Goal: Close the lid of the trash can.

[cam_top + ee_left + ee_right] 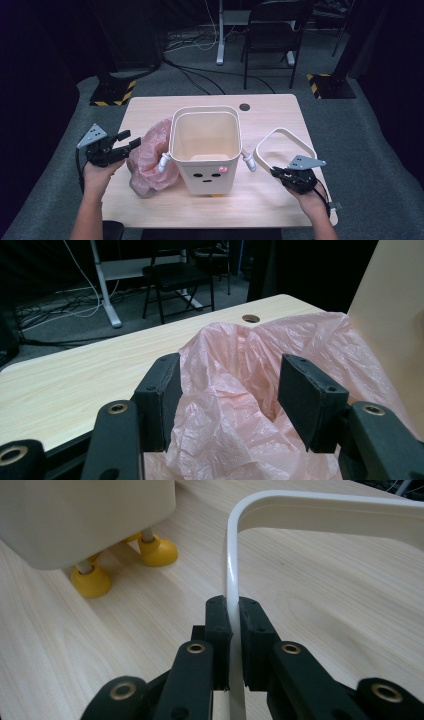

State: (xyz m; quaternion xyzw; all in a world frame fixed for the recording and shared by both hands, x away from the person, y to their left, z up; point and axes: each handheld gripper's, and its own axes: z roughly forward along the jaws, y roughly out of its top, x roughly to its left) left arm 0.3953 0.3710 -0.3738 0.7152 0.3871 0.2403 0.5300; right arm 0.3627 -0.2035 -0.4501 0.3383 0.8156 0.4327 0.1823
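A cream bin (205,145) with a small face on its front wall stands upright near the middle of the wooden tabletop (270,195), raised on yellow feet (159,551); a crumpled pink plastic bag (152,157) lies against the bin's left side, touching it; a white ring frame (283,148) lies to the bin's right, its near edge lifted off the wood; the right hand-held gripper (288,175) has its jaws pressed together on the near edge of that frame, and the right gripper view shows the thin white rim (231,587) pinched between the two black pads with no gap; the left hand-held gripper (125,141) is held at the tabletop's left edge, pointing toward the bag, its jaws spread wide and gripping nothing; in the left gripper view the pink bag (250,405) bulges up between the open pads, close to both, though whether it touches them cannot be told; a dark chair (274,35) stands on the floor beyond the tabletop.
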